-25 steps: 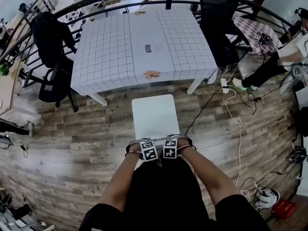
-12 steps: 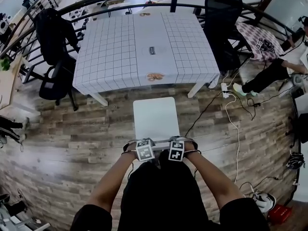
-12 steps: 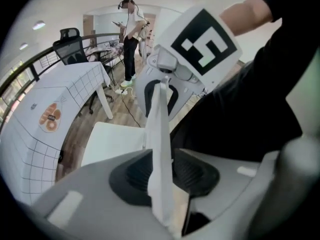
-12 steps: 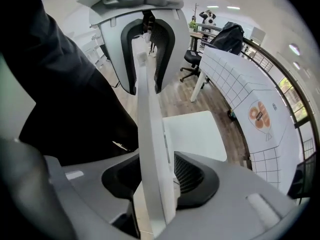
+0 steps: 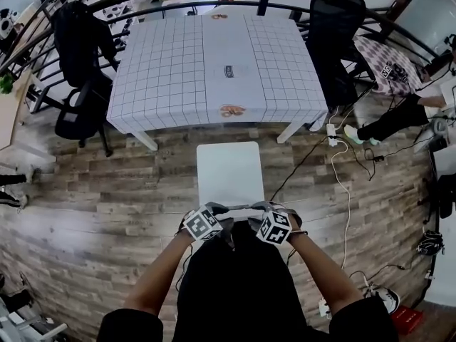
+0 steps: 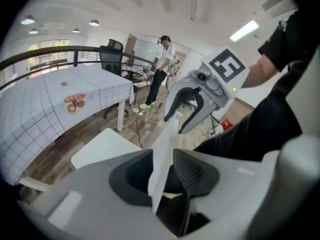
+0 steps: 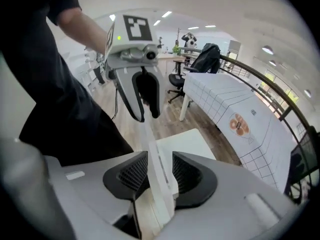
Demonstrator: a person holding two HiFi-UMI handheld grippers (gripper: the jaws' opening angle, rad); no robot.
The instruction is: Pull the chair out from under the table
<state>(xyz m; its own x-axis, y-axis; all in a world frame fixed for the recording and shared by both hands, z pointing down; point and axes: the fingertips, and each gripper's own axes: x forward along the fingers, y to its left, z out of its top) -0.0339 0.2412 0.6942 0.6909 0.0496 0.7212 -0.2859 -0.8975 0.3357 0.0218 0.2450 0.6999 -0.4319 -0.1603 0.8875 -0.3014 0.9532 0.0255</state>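
**Chair clear of the table, both grippers loosening on its back**

Since a second ago the left gripper [image 5: 216, 209] and the right gripper [image 5: 261, 207] have lifted, rolled outward and drawn apart along the back rail [image 7: 161, 179]. Before, they sat side by side and square on it. The chair [image 5: 229, 173] itself has hardly shifted. Its white seat stands on the wooden floor [image 5: 142, 184] near the table [image 5: 171, 70], with a strip of boards showing between seat and tablecloth hem. Nothing of the chair is left underneath.

Both pairs of jaws have just been opening, then eased in slightly. Each pair now stands spread around the rail, which runs up between the pads without being pinched, as each gripper view shows.

The pull looks done, so the step in hand is the release. To do it well, keep the jaws spread and lift straight up along the rail's face until the pads are above its top edge, both hands together. Dragging a pad sideways, or raising one hand ahead of the other, could rock what looks like a light chair or nudge it back toward the table.
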